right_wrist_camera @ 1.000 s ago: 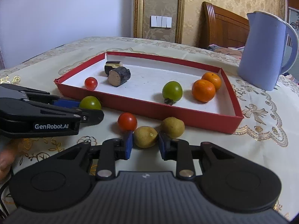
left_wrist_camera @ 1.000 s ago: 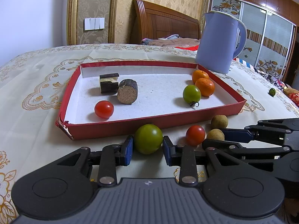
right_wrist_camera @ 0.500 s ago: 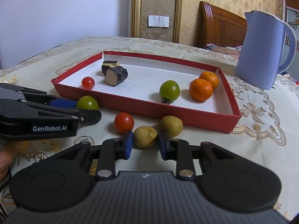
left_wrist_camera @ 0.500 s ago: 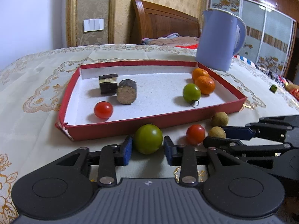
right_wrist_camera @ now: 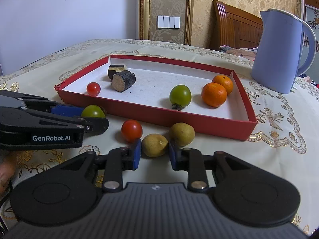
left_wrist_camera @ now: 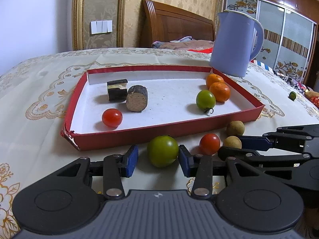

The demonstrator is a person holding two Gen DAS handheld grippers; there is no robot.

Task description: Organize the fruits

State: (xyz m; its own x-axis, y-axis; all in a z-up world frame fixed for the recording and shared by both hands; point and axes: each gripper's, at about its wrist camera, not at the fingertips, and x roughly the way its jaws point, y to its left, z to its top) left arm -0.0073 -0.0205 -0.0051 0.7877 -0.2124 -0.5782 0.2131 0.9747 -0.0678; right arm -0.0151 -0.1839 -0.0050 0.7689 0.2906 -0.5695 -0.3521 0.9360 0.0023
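A: How are the two tools being held now?

B: The left hand-held gripper [left_wrist_camera: 158, 158] is being opened around the green tomato [left_wrist_camera: 162, 151], which is resting on the worktop [left_wrist_camera: 39, 139] just in front of the red tray [left_wrist_camera: 119, 137]. A gap is seen at the left pad, so the fruit is not being pressed.

A: And the other one?

B: The right hand-held gripper [right_wrist_camera: 155, 152] is being kept clamped on the yellowish fruit [right_wrist_camera: 154, 145], also outside the tray, beside a red tomato [right_wrist_camera: 131, 130] and a second yellowish fruit [right_wrist_camera: 181, 133].

A: Why so low?

B: Probably because small round fruits are being taken at their widest part. Inside the tray, oranges [right_wrist_camera: 214, 97] and another green tomato [right_wrist_camera: 180, 95] are being kept together, so sorting by kind is likely being followed.
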